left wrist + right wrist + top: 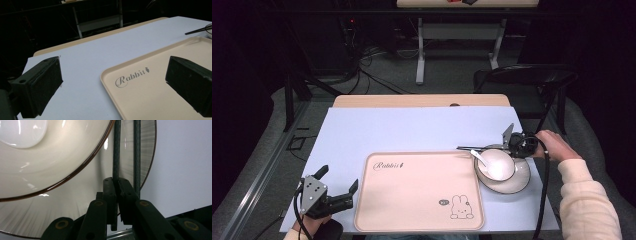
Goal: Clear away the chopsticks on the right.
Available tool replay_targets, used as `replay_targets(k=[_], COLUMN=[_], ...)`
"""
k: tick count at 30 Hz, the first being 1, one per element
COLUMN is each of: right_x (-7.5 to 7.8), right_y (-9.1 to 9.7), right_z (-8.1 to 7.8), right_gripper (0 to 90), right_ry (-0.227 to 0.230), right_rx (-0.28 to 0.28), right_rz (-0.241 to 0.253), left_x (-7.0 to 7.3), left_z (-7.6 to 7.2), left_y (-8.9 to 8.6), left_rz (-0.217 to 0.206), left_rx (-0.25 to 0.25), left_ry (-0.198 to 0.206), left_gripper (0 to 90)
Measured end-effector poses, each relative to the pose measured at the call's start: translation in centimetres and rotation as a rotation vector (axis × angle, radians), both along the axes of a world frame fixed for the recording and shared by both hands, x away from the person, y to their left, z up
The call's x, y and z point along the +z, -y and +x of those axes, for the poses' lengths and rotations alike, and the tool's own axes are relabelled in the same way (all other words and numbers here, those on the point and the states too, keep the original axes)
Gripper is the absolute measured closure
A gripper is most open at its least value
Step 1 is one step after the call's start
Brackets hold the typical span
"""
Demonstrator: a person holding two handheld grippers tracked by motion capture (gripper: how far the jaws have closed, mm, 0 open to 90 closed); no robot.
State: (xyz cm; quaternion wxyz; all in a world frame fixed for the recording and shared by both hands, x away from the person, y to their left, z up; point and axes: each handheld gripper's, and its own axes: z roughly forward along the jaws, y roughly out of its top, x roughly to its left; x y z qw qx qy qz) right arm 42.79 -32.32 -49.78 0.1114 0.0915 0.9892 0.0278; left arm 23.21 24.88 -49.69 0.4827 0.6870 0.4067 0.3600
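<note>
In the right gripper view the bowl [37, 157] and the plate [75, 202] under it run off the top and left edges, and both chopsticks [116, 150] are cut off at the top. One chopstick's near end is hidden between the jaws. In the high view the spoon [478, 157] is small, perhaps resting in the bowl. The tray [160, 100] is cropped in the left gripper view.

This looks like a lab or recording room, staged rather than lived in. The small tabletop [422, 100] wears a plain pale sheet [412, 130] like a set. Beyond the tabletop, cables [372, 67] sprawl over grey carpet around a second table's metal legs [419, 55]. Right of the tabletop stands a black folding chair [532, 82], and the surroundings lie dark.
</note>
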Motion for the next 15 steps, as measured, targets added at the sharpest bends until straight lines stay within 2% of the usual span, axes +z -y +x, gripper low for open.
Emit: replay_targets(k=[3, 8, 10, 11, 12, 13, 14, 15], right_x=[0.4, 1.2, 1.5, 2.2, 2.2, 2.9, 3.4, 3.7], right_y=[0.1, 0.0, 0.0, -0.1, -0.1, -0.3, -0.4, -0.6], right_z=[-0.1, -0.4, -0.4, -0.6, -0.6, -0.6, -0.6, -0.7], right_gripper=[85.6, 85.6, 85.6, 85.5, 85.5, 85.5, 85.5, 85.4], right_ry=[0.011, 0.041, 0.046, 0.051, 0.051, 0.062, 0.067, 0.065], right_rx=[0.005, -0.004, -0.024, -0.049, -0.049, -0.062, -0.048, -0.063], right_rz=[0.029, 0.030, 0.035, 0.056, 0.056, 0.072, 0.062, 0.064], left_x=[0.0, 0.0, 0.0, 0.0, 0.0, 0.0, 0.0, 0.0], left_z=[0.0, 0.0, 0.0, 0.0, 0.0, 0.0, 0.0, 0.0], left_y=[-0.1, 0.0, 0.0, 0.0, 0.0, 0.0, 0.0, 0.0], left_rz=[-0.002, -0.002, -0.002, -0.002, -0.002, -0.001, -0.002, -0.001], left_rx=[0.000, 0.000, 0.001, 0.001, 0.001, 0.001, 0.002, 0.000], left_ry=[-0.001, -0.001, -0.001, -0.001, -0.001, -0.001, 0.000, 0.000], left_gripper=[0.4, 0.4, 0.4, 0.4, 0.4, 0.4, 0.4, 0.4])
